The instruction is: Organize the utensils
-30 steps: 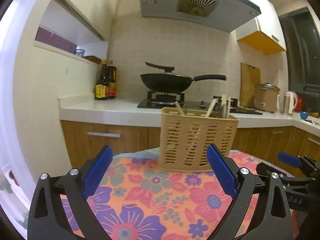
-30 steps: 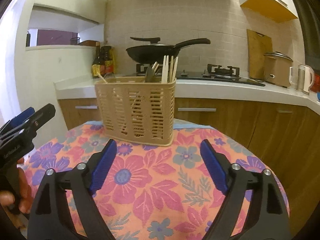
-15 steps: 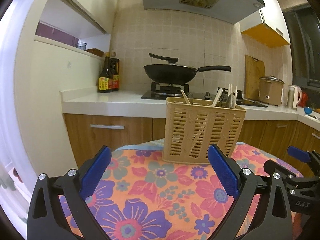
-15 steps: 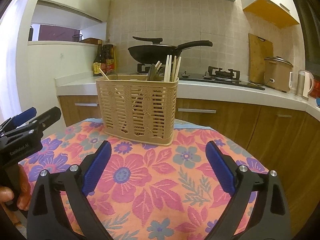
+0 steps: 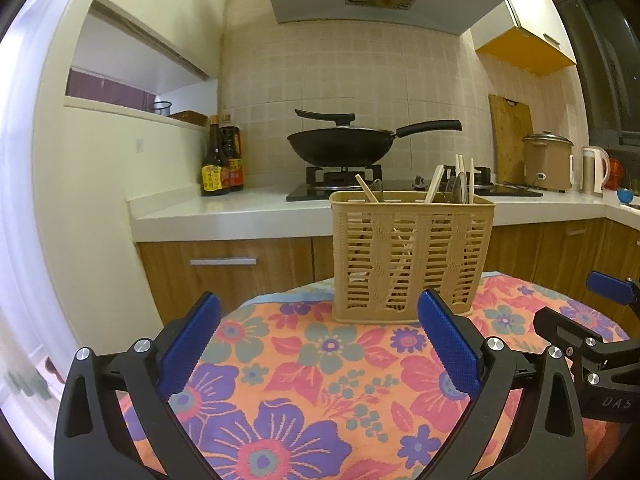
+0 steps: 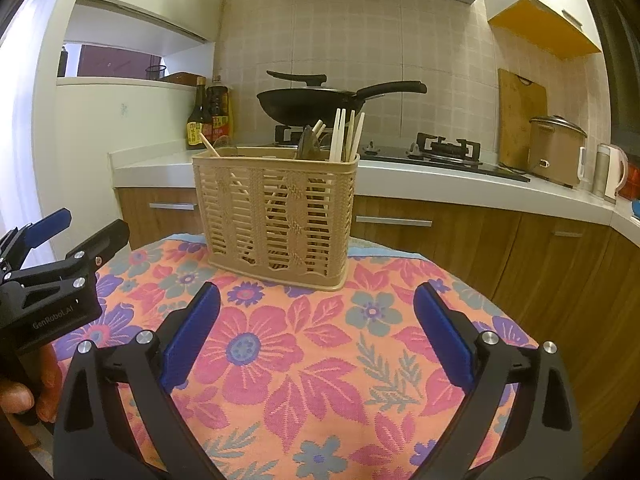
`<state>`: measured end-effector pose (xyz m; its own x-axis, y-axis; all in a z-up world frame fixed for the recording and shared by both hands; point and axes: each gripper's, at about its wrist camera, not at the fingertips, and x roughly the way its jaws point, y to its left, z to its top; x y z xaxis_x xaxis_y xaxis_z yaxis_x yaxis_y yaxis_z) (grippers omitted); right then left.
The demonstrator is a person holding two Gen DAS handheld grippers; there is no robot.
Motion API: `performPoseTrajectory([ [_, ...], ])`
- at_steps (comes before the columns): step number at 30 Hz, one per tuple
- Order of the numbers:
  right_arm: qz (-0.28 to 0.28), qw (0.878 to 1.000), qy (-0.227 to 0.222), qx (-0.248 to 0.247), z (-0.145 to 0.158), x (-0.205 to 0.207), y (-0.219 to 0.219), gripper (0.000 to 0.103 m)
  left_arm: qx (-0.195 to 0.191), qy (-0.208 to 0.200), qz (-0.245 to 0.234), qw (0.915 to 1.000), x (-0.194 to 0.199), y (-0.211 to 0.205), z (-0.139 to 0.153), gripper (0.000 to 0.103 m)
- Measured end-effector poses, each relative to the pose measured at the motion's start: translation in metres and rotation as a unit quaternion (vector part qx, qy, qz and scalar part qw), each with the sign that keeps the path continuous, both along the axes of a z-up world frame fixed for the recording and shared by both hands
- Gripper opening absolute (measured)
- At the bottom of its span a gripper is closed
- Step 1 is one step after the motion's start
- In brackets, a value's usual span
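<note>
A beige slatted utensil basket [image 6: 276,216] stands upright at the far side of a small table covered with a flowered cloth [image 6: 320,360], with the kitchen counter behind it. Pale chopsticks [image 6: 346,136] rise from its right end, a single chopstick [image 6: 210,146] leans out at the left end, and a dark spoon-like utensil [image 6: 308,142] shows near the middle, though what it is cannot be told for sure. No loose utensil lies on the visible part of the cloth.

The right gripper [image 6: 316,320] sits near the camera side of the table, jaws spread wide, having just been opening, with nothing between them. The left gripper [image 5: 318,326] hovers to the left of it, also spread wide and empty, the basket just beyond its fingertips.

Judging from this, the sorting looks close to finished or fully finished: everything visible is already in the basket and both tools are free. What may remain is straightening the leaning chopstick or regrouping by compartment, but the basket's inner dividers are hidden by its walls.
</note>
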<state>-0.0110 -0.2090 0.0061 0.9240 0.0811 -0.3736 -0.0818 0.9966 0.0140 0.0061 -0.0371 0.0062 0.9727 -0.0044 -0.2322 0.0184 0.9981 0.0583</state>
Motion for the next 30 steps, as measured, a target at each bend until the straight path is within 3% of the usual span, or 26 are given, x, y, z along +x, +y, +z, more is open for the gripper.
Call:
performPoseTrajectory([
  [30, -0.001, 1.0, 0.017, 0.013, -0.003, 0.0049, -0.006, 0.095, -0.003, -0.006, 0.002, 1.0, -0.0007, 0.0046, 0.0015, 0.095],
])
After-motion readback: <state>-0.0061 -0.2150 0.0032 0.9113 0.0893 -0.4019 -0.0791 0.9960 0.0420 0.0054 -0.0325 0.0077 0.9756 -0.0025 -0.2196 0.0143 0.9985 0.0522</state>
